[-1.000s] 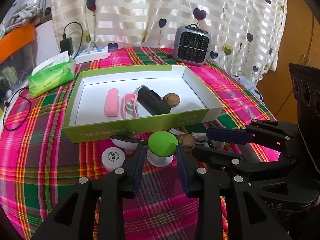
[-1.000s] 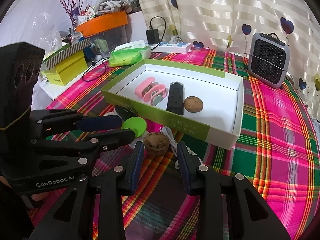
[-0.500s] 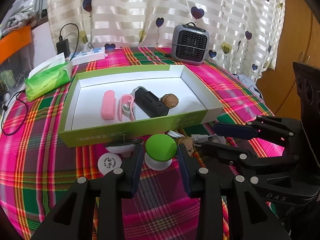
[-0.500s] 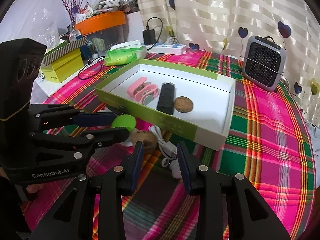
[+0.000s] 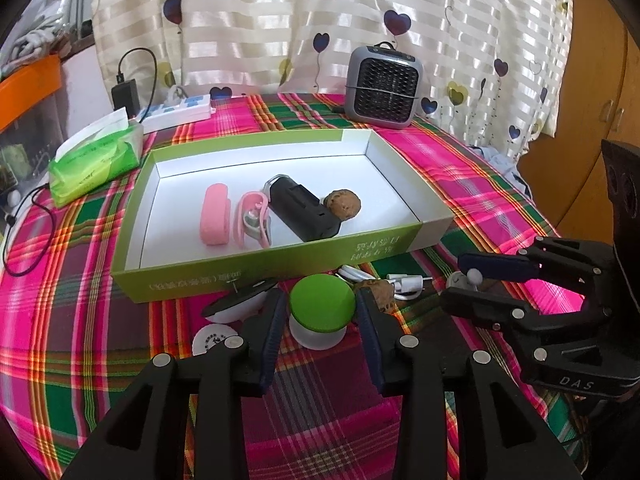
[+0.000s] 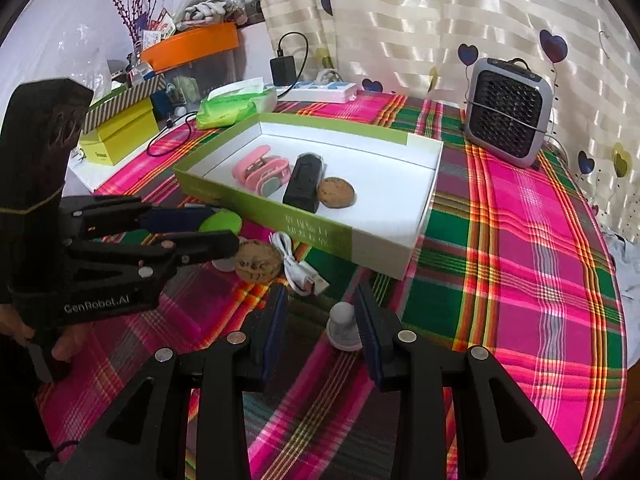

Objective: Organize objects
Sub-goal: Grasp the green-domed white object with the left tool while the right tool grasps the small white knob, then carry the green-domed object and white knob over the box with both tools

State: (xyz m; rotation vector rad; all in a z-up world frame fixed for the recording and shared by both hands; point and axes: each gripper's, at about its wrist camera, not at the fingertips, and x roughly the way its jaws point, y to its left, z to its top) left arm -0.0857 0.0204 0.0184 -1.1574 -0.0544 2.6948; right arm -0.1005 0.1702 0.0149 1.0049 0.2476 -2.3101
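Green-lidded white jar (image 5: 322, 314): upright, between the left gripper (image 5: 322, 322) jaws, which are opening; gaps show both sides. Walnut (image 6: 257, 265): just right of jar, beside white USB cable (image 6: 298, 268). Small white knob (image 6: 343, 326): upright between right gripper (image 6: 320, 322) pads, against the right one. Green box (image 5: 256, 276) beyond both: pink case, pink clip, black device, 2nd walnut inside.

This is a lived-in room of a home. The worktop (image 5: 472, 184) wears a bright plaid cloth, backed by a striped curtain (image 5: 280, 20) printed with hearts, with a small heater (image 5: 384, 88), a tissue pack (image 5: 94, 160) and a power strip (image 5: 180, 110). Wooden cupboard doors (image 5: 600, 120) and cluttered boxes (image 6: 120, 136) stand alongside.
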